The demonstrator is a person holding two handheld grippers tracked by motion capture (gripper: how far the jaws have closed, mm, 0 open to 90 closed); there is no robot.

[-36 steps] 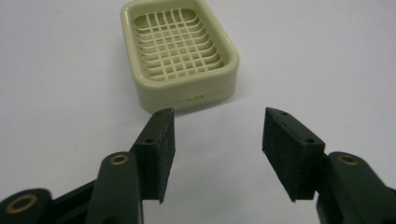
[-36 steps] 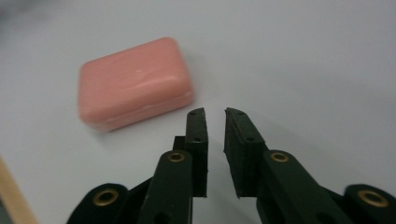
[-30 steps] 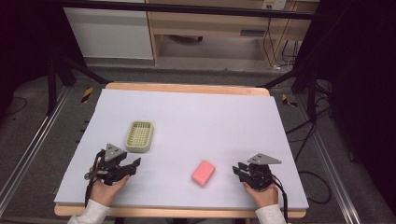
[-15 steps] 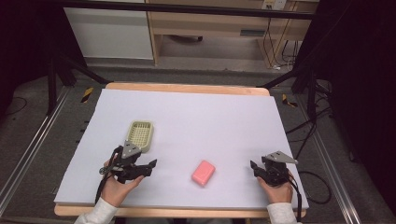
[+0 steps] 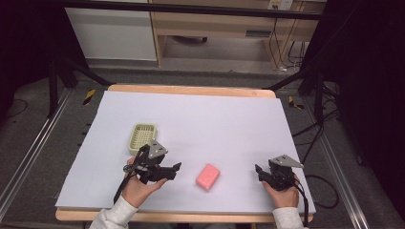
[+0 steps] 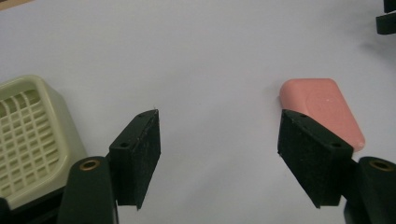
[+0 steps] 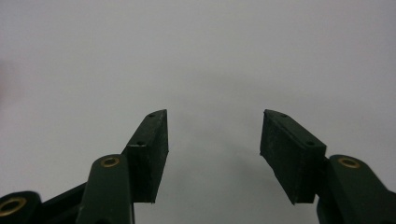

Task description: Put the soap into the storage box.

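Note:
A pink soap bar (image 5: pixel 208 176) lies flat on the white sheet near the front edge, in the left gripper view (image 6: pixel 322 105) just beyond the right jaw. A cream slotted soap dish (image 5: pixel 143 135) sits to its left, and shows at the left edge of the left gripper view (image 6: pixel 28 135). My left gripper (image 5: pixel 175 170) is below the dish and points right at the soap. It is open, its jaws have just been opening, and nothing is between them (image 6: pixel 219 121). My right gripper (image 5: pixel 258 171) is right of the soap, open over bare sheet (image 7: pixel 214 121), its jaws also just opening.
The white sheet (image 5: pixel 215 119) covers a wooden table whose front edge (image 5: pixel 191 217) runs just below both hands. Metal rails flank the table. Cables (image 5: pixel 315 138) lie on the floor at the right. A cabinet and shelf stand beyond the far edge.
My left gripper has moved right from the table's left side toward the soap, and its jaws stand wider. My right gripper has shifted right, away from the soap, and has opened wider too.

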